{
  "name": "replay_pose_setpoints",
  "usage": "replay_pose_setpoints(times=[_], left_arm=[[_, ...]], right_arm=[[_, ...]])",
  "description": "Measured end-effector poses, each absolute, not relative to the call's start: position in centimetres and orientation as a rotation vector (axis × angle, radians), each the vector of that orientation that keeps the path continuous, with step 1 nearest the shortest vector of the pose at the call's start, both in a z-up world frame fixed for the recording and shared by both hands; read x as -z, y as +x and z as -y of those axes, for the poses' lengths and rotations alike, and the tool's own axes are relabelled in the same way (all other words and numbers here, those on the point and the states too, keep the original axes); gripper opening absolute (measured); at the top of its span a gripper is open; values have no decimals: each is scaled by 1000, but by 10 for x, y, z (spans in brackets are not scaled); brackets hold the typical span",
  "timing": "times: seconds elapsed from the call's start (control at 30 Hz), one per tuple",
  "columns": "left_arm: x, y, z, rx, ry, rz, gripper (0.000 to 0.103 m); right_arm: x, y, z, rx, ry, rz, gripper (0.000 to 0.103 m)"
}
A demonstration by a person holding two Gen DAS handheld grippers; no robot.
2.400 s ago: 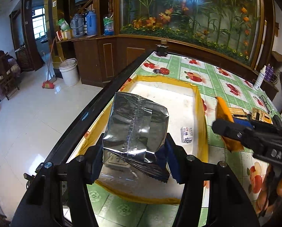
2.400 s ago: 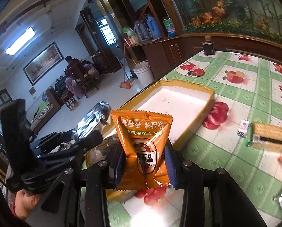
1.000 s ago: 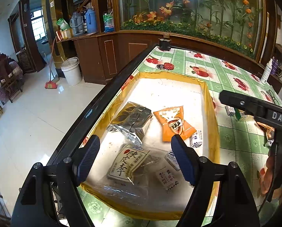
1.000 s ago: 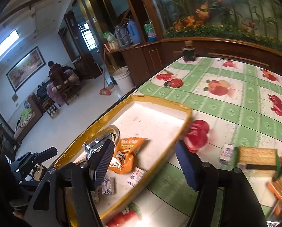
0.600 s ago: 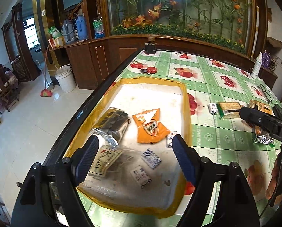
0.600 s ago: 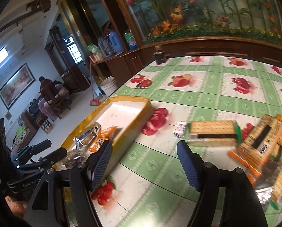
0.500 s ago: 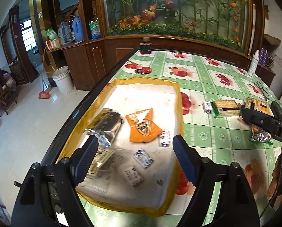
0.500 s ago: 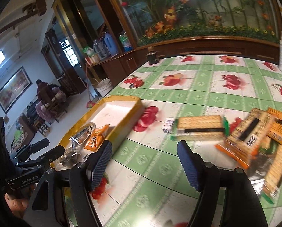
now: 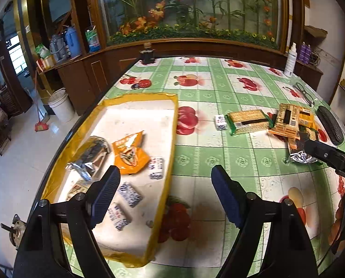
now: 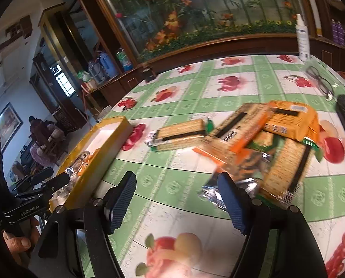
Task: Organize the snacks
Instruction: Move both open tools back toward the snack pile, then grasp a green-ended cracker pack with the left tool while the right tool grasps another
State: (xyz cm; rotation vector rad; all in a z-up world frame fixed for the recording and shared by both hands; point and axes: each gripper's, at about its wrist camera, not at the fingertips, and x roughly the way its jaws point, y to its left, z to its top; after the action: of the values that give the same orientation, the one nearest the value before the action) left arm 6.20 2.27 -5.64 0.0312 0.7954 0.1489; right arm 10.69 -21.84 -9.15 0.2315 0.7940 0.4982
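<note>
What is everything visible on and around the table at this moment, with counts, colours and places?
tray: one, yellow rim, white floor, left part of the table.
silver pouch: one, in the tray.
orange packet: one, in the tray beside the silver pouch.
small blue-and-white packets: about three, near end of the tray.
lone small packet: one, blue-white, on the tablecloth right of the tray.
green-edged cracker pack: one, tan, touching the lone small packet.
snack pile: several, orange and tan, count unclear, right side.
glasses: one pair, dark, far right.
spray bottle: one, white, far edge.
bucket: one, white, on the floor.
left gripper: open, empty.
right gripper: open, empty.
</note>
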Motion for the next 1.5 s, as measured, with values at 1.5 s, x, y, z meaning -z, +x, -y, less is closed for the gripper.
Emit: replay_pose_setpoints(times=[1.5], left_arm=[[119,247,108,334,383,-995,85]], right_arm=[[132,169,303,-138,295,-904,77]])
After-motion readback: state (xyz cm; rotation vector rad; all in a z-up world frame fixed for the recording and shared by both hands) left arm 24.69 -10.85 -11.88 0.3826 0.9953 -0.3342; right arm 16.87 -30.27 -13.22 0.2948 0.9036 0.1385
